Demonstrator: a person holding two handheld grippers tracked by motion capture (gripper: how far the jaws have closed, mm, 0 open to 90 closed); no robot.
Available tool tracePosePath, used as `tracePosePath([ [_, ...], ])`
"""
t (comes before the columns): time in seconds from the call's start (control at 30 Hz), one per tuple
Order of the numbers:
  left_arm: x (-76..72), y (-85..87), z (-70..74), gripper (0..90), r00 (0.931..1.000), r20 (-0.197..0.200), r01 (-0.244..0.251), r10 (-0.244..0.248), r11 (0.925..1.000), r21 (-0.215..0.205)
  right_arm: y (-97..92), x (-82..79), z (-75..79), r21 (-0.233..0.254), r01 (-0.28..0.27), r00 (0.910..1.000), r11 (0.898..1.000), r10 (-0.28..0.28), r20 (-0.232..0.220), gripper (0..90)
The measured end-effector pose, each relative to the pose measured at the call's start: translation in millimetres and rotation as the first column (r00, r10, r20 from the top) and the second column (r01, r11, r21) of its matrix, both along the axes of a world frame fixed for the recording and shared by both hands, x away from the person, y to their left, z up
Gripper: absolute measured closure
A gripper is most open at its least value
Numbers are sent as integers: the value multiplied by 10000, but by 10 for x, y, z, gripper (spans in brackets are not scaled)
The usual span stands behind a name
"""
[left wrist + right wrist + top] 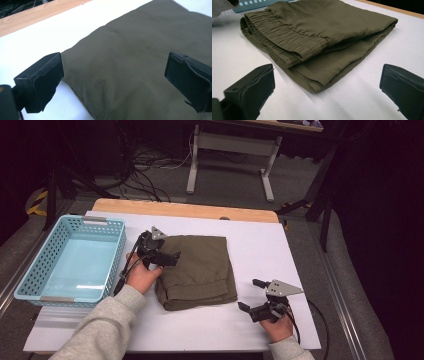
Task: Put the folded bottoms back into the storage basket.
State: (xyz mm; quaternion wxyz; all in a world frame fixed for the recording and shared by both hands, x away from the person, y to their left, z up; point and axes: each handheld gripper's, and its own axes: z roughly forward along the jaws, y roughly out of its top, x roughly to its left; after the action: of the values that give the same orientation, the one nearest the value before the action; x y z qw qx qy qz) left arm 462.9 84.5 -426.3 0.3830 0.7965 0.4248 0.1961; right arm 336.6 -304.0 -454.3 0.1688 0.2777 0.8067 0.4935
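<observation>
A folded olive-green garment (199, 269) lies flat on the white sheet (260, 245) that covers the counter (185, 209), roughly at the sheet's centre. Its elastic waistband faces the near edge of the counter and is seen in the right gripper view as a gathered band (287, 37) along the top layer. The layers are stacked, with the lowest layer projecting slightly at the near corner.

The left gripper (167, 257) is held at the garment's left edge, over the far-left part of the fabric. In the left gripper view the jaws stand wide apart: one jaw is over the white sheet just beside the garment's edge, the other over the fabric (130, 62) itself. Nothing is clamped between them. Whether the jaws touch the cloth cannot be determined.

The right gripper (250, 295) is positioned to the right of the garment's near-right corner, close to it but apart from it, above the white sheet. Its jaws are likewise fully spread and empty, pointing toward the garment's near corner (317, 85).

A light blue perforated basket (35, 270) stands at the left end of the counter, just beside the left hand (142, 277). Its interior holds no items.
</observation>
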Motion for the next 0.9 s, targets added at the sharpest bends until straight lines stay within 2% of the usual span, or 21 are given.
tracePosePath([
  [0.1, 36, -39, -35, 40, 9995, -125, -299, 302, 9992, 283, -1, 5, -5, -5, 49, 10000, 10000, -49, -60, 2],
  [0.17, 54, -63, -60, 37, 9991, -270, -315, 326, 9987, 410, -3, 5, -4, -19, 71, 10000, 10000, -71, -46, 2],
  [0.4, 112, -99, -124, 36, 9969, -421, -632, 665, 9952, 742, 3, 11, -10, -58, 38, 10000, 10000, -38, -54, 2],
  [0.7, 204, -105, -208, 36, 9918, -815, -921, 985, 9927, 781, 6, 14, -13, -85, 11, 10000, 10000, -12, -68, 3],
  [0.9, 256, -112, -261, 36, 9894, -902, -1057, 1142, 9899, 942, 8, 14, -14, -83, -9, 10000, 10000, 8, -86, 3],
])
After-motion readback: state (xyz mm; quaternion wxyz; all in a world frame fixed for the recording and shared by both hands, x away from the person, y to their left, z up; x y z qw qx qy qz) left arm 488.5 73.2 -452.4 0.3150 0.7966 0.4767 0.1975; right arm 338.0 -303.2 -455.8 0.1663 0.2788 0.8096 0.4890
